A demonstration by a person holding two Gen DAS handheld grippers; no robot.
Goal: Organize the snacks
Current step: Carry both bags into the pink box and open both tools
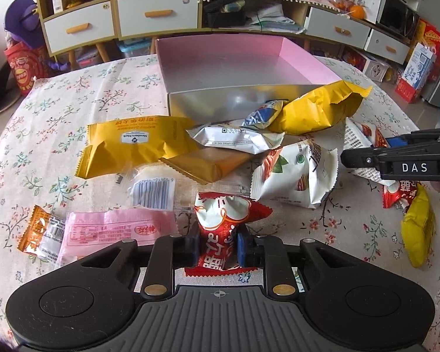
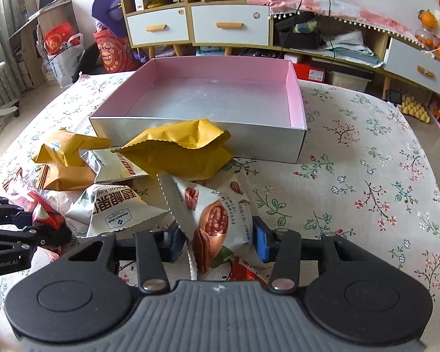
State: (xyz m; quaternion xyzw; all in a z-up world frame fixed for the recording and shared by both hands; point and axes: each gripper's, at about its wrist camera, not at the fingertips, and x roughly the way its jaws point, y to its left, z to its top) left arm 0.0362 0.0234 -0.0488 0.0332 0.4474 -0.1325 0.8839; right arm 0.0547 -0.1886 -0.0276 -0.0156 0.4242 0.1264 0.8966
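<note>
An open box [image 1: 217, 99] [image 2: 196, 130], pink inside and silver outside, stands at the table's middle with nothing in it. Snack packets lie piled in front of it. My left gripper [image 1: 217, 248] is shut on a red and white packet [image 1: 220, 220], also seen in the right wrist view [image 2: 48, 215]. My right gripper [image 2: 218, 242] is shut on a white pecan packet [image 2: 211, 220] with nut pictures. In the left wrist view the right gripper [image 1: 396, 161] comes in from the right edge. A large yellow packet [image 1: 316, 108] [image 2: 179, 146] leans against the box's front wall.
More packets lie around: yellow [image 1: 132, 143], brown [image 1: 205, 164], white [image 1: 296, 173] [image 2: 114, 205], pink [image 1: 117, 228], orange [image 1: 38, 228] and a yellow one [image 1: 416, 228] at the right. The round table has a floral cloth [image 2: 366, 190]. Cabinets [image 2: 202, 23] stand behind.
</note>
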